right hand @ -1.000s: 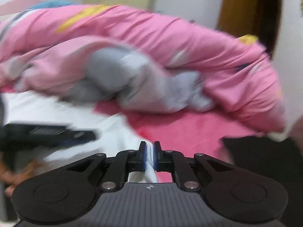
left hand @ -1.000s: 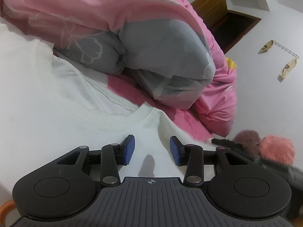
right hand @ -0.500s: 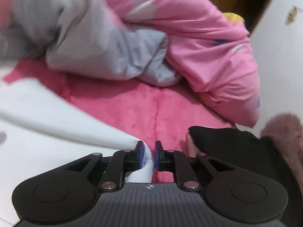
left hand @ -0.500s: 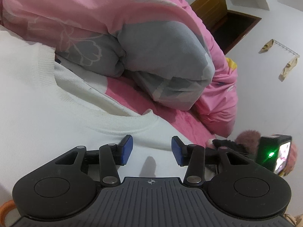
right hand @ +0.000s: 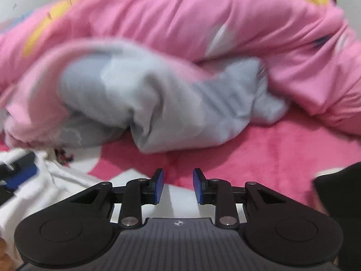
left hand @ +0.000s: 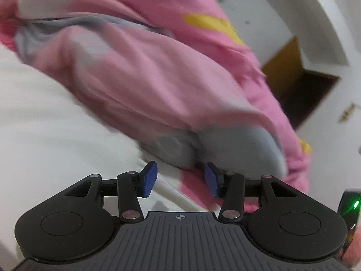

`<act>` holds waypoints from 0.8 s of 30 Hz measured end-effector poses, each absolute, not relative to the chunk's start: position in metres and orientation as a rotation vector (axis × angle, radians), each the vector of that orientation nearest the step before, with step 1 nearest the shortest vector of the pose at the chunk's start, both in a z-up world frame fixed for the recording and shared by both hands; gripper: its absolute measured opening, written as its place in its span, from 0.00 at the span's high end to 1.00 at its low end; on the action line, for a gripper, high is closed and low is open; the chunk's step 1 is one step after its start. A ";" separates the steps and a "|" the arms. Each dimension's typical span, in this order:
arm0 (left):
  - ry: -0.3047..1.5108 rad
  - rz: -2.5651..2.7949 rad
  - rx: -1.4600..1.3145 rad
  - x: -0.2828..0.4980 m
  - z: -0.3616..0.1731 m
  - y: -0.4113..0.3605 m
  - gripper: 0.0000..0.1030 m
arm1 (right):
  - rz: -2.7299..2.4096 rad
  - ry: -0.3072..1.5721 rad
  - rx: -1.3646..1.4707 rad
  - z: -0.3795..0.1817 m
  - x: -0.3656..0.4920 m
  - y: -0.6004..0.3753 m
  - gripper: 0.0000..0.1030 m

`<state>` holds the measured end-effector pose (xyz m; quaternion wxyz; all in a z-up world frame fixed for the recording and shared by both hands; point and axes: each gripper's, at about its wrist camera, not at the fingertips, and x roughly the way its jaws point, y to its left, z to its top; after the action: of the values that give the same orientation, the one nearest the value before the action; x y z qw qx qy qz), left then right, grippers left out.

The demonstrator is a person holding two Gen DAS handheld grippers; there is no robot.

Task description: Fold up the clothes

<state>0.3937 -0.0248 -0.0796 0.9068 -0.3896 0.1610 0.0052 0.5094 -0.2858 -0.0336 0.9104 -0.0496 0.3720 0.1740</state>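
We see a big pink and grey quilt (right hand: 171, 85) bunched across the far side of the bed, over a pink sheet (right hand: 259, 153). The white garment (left hand: 52, 131) lies spread on the near left of the bed, one edge reaching under both tools. Our right claw (right hand: 178, 186) has just been opening; its blue pads now stand apart above the white cloth, gripping nothing. Our left claw (left hand: 180, 179) gapes wider over the garment's edge, also empty.
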 end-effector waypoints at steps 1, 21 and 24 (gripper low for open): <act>0.352 0.016 -0.814 0.397 -0.082 -0.021 0.54 | 0.364 0.785 -0.122 -0.040 0.512 -0.280 0.71; 0.582 -0.150 -0.559 0.417 -0.087 -0.057 0.52 | 0.517 0.701 -0.150 -0.020 0.477 -0.279 0.76; 0.580 -0.149 -0.564 0.416 -0.086 -0.056 0.52 | 0.515 0.764 -0.069 -0.028 0.503 -0.278 0.74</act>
<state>0.4162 -0.0561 -0.0856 0.9166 -0.2743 0.2817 -0.0726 0.5033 -0.2779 -0.0276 0.8952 -0.0331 0.3684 0.2485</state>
